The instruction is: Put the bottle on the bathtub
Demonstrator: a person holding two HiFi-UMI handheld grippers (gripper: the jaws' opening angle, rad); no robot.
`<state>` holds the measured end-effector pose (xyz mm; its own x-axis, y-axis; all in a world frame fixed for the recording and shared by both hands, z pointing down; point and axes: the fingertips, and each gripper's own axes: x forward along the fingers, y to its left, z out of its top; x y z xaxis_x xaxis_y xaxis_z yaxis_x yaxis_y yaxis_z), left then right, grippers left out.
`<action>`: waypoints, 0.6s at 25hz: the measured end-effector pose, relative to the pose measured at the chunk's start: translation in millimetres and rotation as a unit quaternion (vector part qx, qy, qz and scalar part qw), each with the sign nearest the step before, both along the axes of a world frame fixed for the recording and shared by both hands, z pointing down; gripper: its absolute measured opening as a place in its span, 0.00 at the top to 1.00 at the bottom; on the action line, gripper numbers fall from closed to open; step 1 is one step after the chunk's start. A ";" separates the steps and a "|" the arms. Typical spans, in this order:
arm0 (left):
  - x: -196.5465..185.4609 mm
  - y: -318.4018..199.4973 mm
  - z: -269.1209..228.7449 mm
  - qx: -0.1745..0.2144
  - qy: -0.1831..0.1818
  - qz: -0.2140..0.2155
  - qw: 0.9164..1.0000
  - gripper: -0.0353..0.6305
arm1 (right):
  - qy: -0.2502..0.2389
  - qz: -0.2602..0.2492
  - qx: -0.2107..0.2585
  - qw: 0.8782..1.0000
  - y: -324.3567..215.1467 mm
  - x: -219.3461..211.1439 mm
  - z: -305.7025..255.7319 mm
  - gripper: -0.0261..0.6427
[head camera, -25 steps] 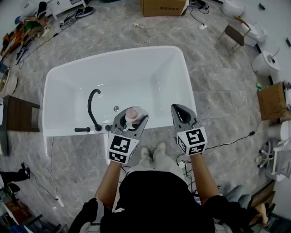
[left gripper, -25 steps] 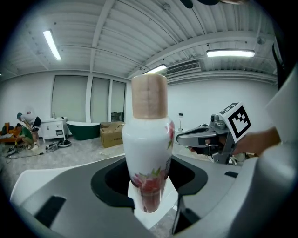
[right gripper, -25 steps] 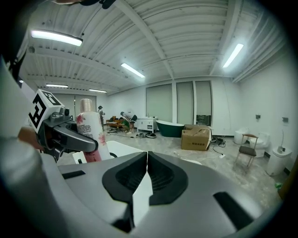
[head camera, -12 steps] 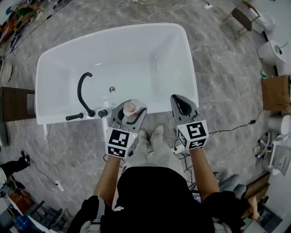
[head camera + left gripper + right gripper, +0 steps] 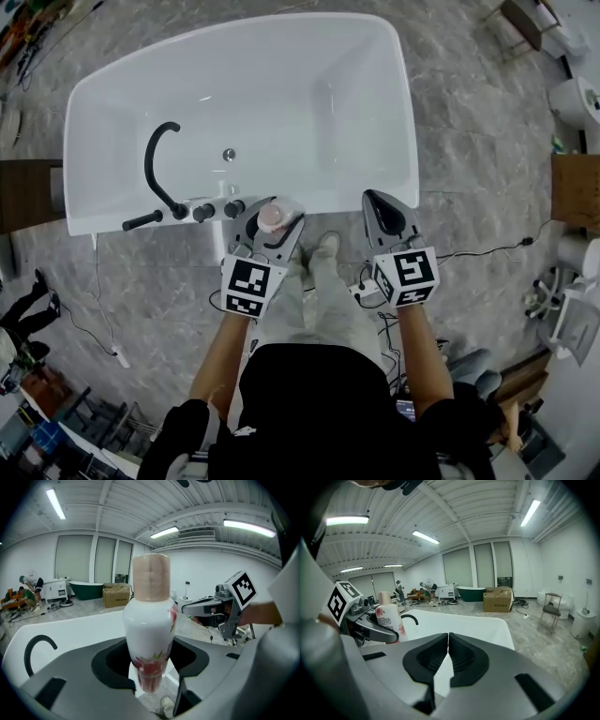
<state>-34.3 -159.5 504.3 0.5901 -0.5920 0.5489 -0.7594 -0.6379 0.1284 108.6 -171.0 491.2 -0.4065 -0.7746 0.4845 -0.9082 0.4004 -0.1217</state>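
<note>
Upright, the bottle (image 5: 149,620) stands with its long axis vertical and its cap pointing at the ceiling. The left gripper (image 5: 150,667) clamps it low on the body, one jaw on each side. Seen from above, the bottle sits over the near rim of the bathtub (image 5: 337,202), just right of the black knobs (image 5: 214,210) and the curved black tap (image 5: 155,159). Whether its base touches the rim cannot be told. The bottle has a white, rounded body, a tall pale beige cap, and a red flower print with green leaves near the bottom.

The right gripper (image 5: 448,641) is near the bottle on its right, also at the near rim. Its jaws are pressed together with nothing between them.

The tub is white and stands on a grey marbled floor (image 5: 469,141) with cables (image 5: 487,251) trailing across it. Farther back in the room are a cardboard box (image 5: 497,599), a dark green tub (image 5: 471,592), a chair (image 5: 551,611) and tall windows (image 5: 476,571) under strip lights (image 5: 425,537).
</note>
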 end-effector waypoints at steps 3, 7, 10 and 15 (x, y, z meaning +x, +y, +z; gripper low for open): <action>1.7 4.2 20.5 -0.013 -0.005 0.001 1.000 0.58 | 0.001 -0.006 -0.014 1.000 2.4 -0.2 16.1 0.93; 8.5 9.0 50.0 -0.032 -0.015 0.005 0.999 0.58 | 0.001 -0.010 -0.030 0.999 4.9 3.4 39.0 0.93; 9.5 12.5 69.6 -0.041 -0.020 0.005 0.999 0.58 | 0.002 -0.008 -0.041 0.999 8.3 5.7 56.0 0.93; 6.3 16.2 99.3 -0.056 -0.030 0.005 0.998 0.59 | -0.001 -0.009 -0.062 0.998 15.1 3.4 83.7 0.93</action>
<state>-28.0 -143.3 603.6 0.5600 -0.5196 0.6453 -0.7616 -0.6295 0.1540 111.9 -155.9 574.9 -0.4213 -0.7012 0.5752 -0.9006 0.3984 -0.1741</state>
